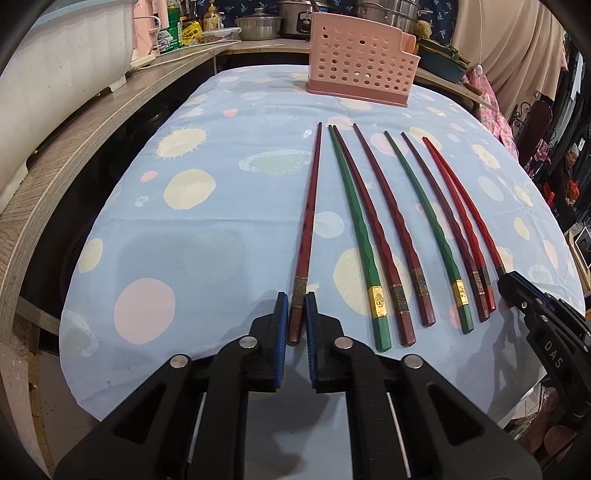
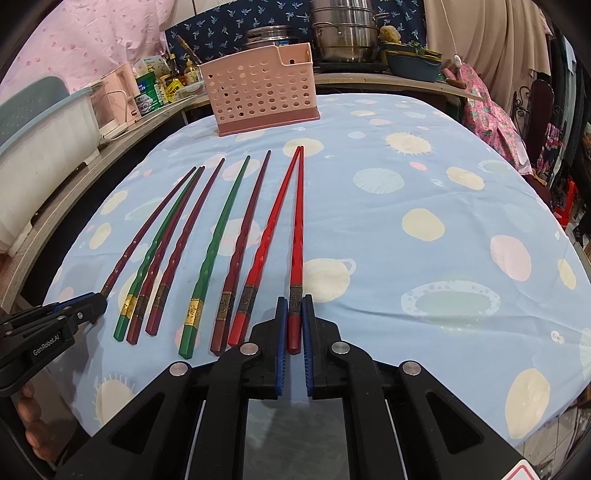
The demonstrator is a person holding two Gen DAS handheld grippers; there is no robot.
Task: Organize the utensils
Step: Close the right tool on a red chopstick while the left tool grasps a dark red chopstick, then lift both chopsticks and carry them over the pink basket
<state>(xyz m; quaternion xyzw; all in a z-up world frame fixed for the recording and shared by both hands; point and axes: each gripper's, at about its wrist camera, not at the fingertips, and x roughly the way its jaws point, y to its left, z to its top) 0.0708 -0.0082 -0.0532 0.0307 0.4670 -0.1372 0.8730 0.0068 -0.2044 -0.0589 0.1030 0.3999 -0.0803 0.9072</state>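
Note:
Several chopsticks lie side by side on the blue spotted tablecloth [image 1: 221, 229], thick ends toward me. My left gripper [image 1: 297, 301] is shut on the thick end of the leftmost dark red chopstick [image 1: 310, 206], which rests on the cloth. My right gripper [image 2: 294, 306] is shut on the thick end of the rightmost bright red chopstick [image 2: 297, 229]. Between them lie two green chopsticks [image 1: 354, 225], several dark red ones [image 1: 388, 214] and another bright red one [image 2: 269, 236]. A pink perforated utensil holder [image 1: 360, 64] stands at the far edge, also in the right wrist view [image 2: 260, 88].
A wooden counter [image 1: 85, 122] runs along the left with a white dish rack [image 1: 55, 66], bottles and pots [image 1: 258, 26]. Steel pots [image 2: 343, 37] and a basin stand behind the holder. The cloth's right side [image 2: 443, 240] holds nothing.

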